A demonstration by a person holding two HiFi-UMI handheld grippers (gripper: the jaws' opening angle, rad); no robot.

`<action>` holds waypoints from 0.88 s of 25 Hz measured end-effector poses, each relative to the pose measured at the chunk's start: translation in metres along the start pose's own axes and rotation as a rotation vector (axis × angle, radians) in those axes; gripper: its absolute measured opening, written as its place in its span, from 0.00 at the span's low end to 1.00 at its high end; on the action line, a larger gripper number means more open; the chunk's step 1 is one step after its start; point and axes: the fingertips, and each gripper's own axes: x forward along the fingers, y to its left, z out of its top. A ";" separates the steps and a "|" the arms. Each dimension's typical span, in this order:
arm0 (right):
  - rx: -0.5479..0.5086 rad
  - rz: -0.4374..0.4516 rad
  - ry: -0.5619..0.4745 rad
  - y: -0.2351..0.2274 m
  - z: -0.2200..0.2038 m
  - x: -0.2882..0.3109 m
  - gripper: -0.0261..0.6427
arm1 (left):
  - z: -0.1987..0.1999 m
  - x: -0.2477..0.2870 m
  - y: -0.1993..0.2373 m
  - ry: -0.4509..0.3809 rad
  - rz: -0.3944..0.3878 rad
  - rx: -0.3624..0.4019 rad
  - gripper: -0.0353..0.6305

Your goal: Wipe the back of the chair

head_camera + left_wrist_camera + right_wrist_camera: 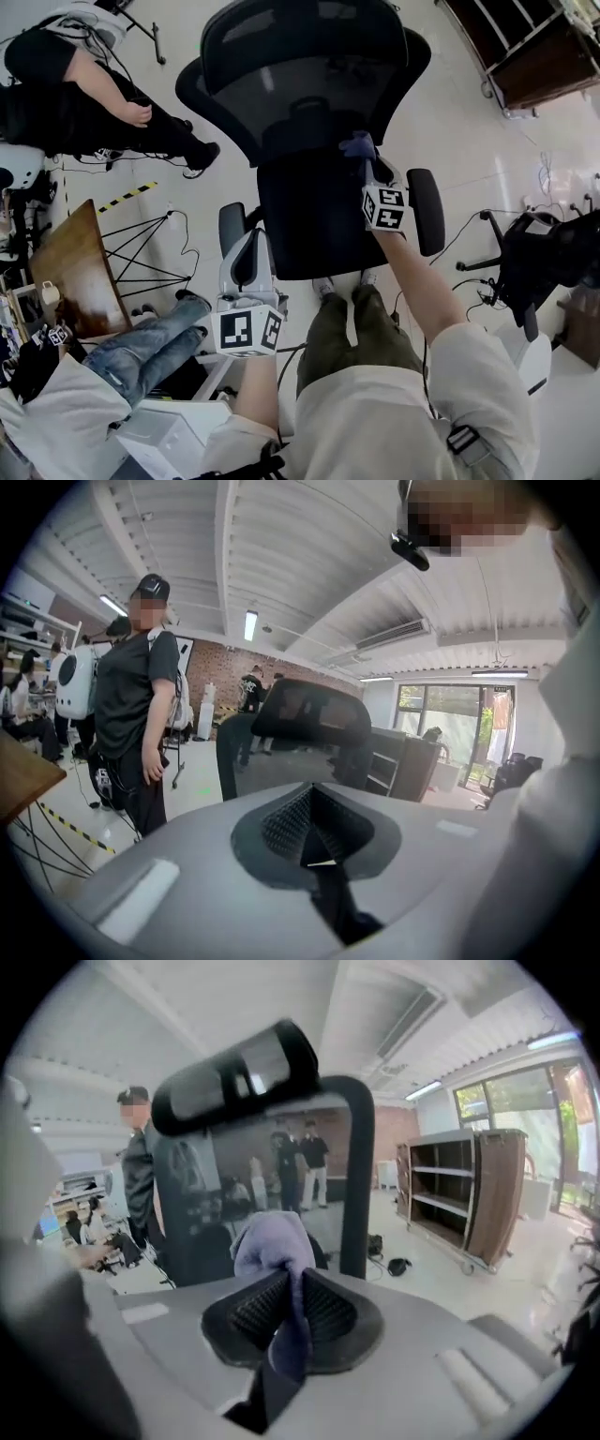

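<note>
One cloth pinched between right gripper jaws — at chair back, left gripper closed

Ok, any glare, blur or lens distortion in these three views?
Head view: sharp, with soft glare on the glossy floor. Left gripper view: strong fisheye, dark corners, windows washed out. Right gripper view: same fisheye bending; bright highlights on the chair headrest, cloth slightly soft.
</note>
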 end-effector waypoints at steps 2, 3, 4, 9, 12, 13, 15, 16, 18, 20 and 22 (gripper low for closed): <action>-0.055 0.054 -0.142 0.037 0.074 -0.078 0.10 | 0.031 -0.018 -0.004 -0.018 0.024 0.028 0.14; -0.081 0.077 -0.234 0.057 0.110 -0.122 0.10 | 0.047 -0.034 -0.006 -0.030 0.030 0.044 0.14; -0.100 0.093 -0.322 0.079 0.140 -0.172 0.10 | 0.061 -0.056 -0.008 -0.044 0.033 0.061 0.14; -0.188 0.143 -0.688 0.163 0.222 -0.416 0.10 | 0.111 -0.176 -0.037 -0.247 0.019 0.179 0.14; -0.231 0.177 -0.798 0.189 0.219 -0.522 0.10 | 0.130 -0.247 -0.071 -0.337 -0.008 0.236 0.14; -0.248 0.183 -0.816 0.196 0.216 -0.548 0.10 | 0.137 -0.268 -0.080 -0.362 -0.017 0.246 0.14; -0.282 0.176 -0.845 0.204 0.213 -0.582 0.10 | 0.146 -0.293 -0.091 -0.397 -0.029 0.264 0.14; -0.285 0.172 -0.854 0.205 0.212 -0.592 0.10 | 0.147 -0.300 -0.093 -0.400 -0.035 0.271 0.14; -0.279 0.171 -0.859 0.205 0.206 -0.603 0.10 | 0.140 -0.307 -0.093 -0.389 -0.043 0.276 0.14; -0.271 0.169 -0.850 0.204 0.198 -0.607 0.10 | 0.132 -0.315 -0.091 -0.378 -0.050 0.269 0.14; -0.265 0.158 -0.840 0.202 0.188 -0.612 0.10 | 0.124 -0.326 -0.090 -0.370 -0.058 0.267 0.14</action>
